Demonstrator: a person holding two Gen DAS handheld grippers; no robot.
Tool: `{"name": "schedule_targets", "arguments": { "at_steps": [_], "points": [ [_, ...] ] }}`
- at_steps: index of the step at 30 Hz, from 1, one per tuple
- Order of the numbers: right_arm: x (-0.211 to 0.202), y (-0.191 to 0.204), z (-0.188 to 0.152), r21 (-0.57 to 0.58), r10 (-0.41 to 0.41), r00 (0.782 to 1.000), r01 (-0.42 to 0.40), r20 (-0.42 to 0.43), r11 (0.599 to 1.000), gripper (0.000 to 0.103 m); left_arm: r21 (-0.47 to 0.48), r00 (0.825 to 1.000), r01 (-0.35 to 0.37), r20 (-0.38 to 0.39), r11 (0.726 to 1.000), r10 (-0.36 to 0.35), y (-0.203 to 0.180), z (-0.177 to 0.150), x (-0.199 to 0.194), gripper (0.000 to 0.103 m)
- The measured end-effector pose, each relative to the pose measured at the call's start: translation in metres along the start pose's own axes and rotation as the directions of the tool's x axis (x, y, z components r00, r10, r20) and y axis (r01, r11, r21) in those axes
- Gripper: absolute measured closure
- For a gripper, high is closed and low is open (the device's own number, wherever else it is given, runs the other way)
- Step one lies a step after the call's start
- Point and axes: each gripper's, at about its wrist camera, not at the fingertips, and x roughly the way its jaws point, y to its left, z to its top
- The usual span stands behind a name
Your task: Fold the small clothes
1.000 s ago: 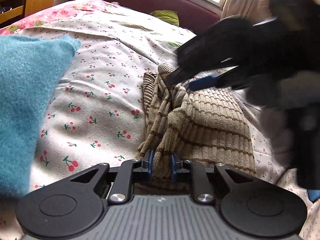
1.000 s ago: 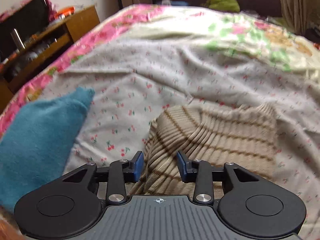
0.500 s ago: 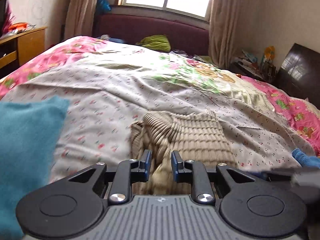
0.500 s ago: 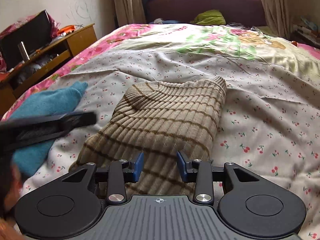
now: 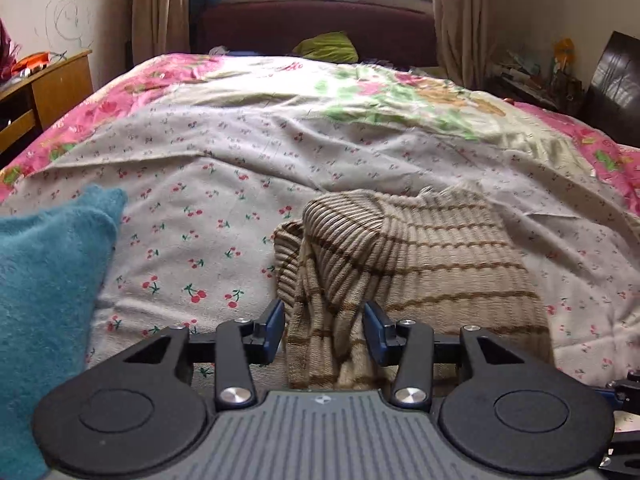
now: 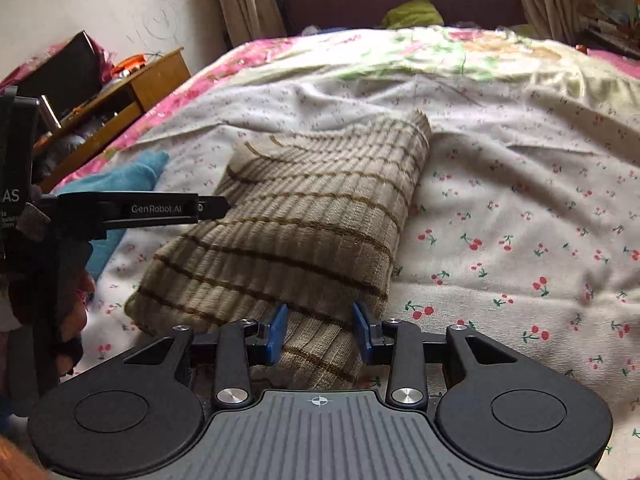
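Observation:
A beige ribbed knit garment with brown stripes (image 5: 420, 256) lies folded on the cherry-print bed sheet (image 5: 208, 208). My left gripper (image 5: 324, 334) is open, its blue pads standing on either side of the garment's near left edge. My right gripper (image 6: 318, 332) is open over the garment's near end (image 6: 304, 232), pads apart. The left gripper's body (image 6: 120, 210) shows at the left of the right wrist view, beside the garment.
A teal fuzzy garment (image 5: 44, 280) lies at the left of the bed, also in the right wrist view (image 6: 120, 184). A wooden desk (image 6: 100, 108) stands at the left. A dark red headboard (image 5: 320, 24) and a green cloth (image 5: 328, 46) are at the far end.
My left gripper has let go of the garment's edge and opened. Both grippers have pulled back and risen; the garment now lies folded over on the sheet.

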Motion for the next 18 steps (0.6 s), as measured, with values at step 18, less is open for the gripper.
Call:
{"name": "schedule_targets", "arguments": {
  "at_steps": [18],
  "points": [
    [-0.007, 0.011, -0.023, 0.014, -0.050, 0.998, 0.051, -0.032, 0.999, 0.067, 0.101, 0.995, -0.077, -0.055, 0.992, 0.083, -0.006, -0.038, -0.037, 0.046]
  ]
}}
